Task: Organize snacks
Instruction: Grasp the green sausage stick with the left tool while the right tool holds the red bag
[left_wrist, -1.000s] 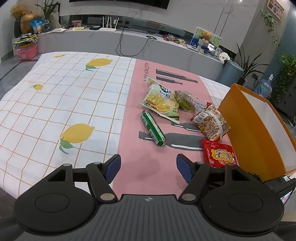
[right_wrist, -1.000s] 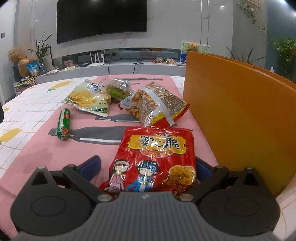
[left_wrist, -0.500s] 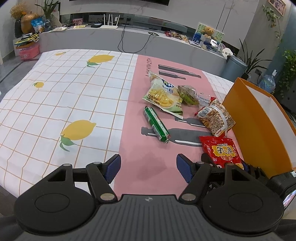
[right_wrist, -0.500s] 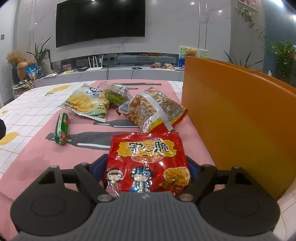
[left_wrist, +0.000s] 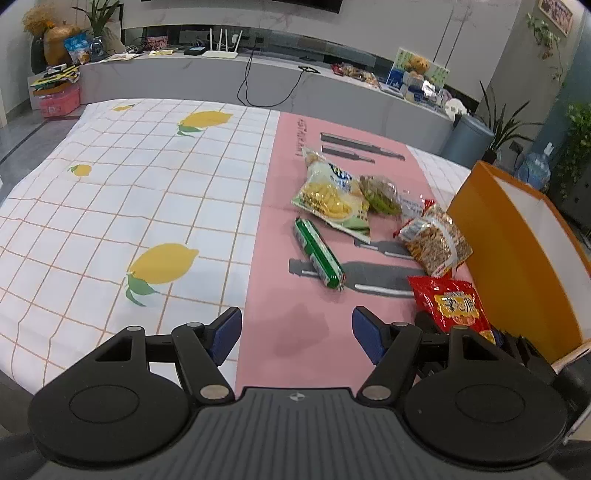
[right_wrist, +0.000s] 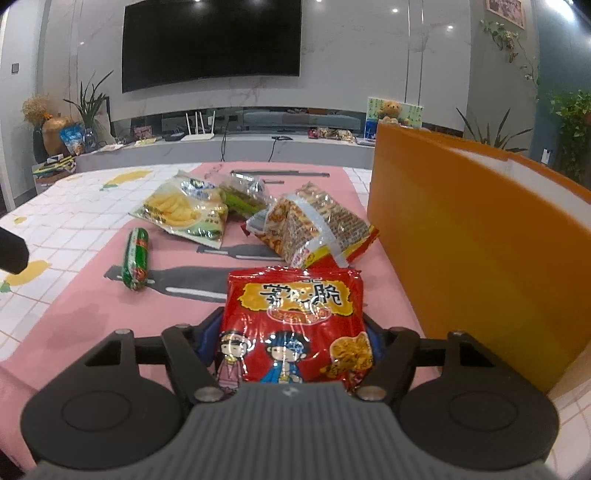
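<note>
1. Two tongs show at the near edge of the views. The right tongs (right_wrist: 293, 341) have just been closing, and the red snack packet (right_wrist: 295, 325) sits between the blue pads, which press its two side edges, so they are clamped on it.
2. That red packet has its long axis running from 6 o'clock toward 12 o'clock in the right wrist view, printed face up, top edge pointing away from the camera. Whether it is clear of the pink mat (right_wrist: 92, 302) I cannot tell.
3. The left tongs (left_wrist: 297, 334) stand apart with nothing between them, over the pink mat near the seam with the lemon-print cloth (left_wrist: 129, 206).
4. At 3 o'clock of the red packet stands the orange box (right_wrist: 461, 240), upright, its wall just beside the packet.
5. At 10 o'clock lies a green sausage stick (right_wrist: 136, 258), long axis running near to far, slightly tilted.
6. At 12 o'clock, just beyond the red packet, lies a taped bundle of noodle packs (right_wrist: 314, 225), long axis slanting from 10 toward 4 o'clock.
7. Farther, at 11 o'clock, a yellow-green chip bag (right_wrist: 184, 210) lies flat, touching a clear bag of green snacks (right_wrist: 240, 195) at its right.
8. Farthest, a dark television (right_wrist: 210, 40) hangs on the wall.
</note>
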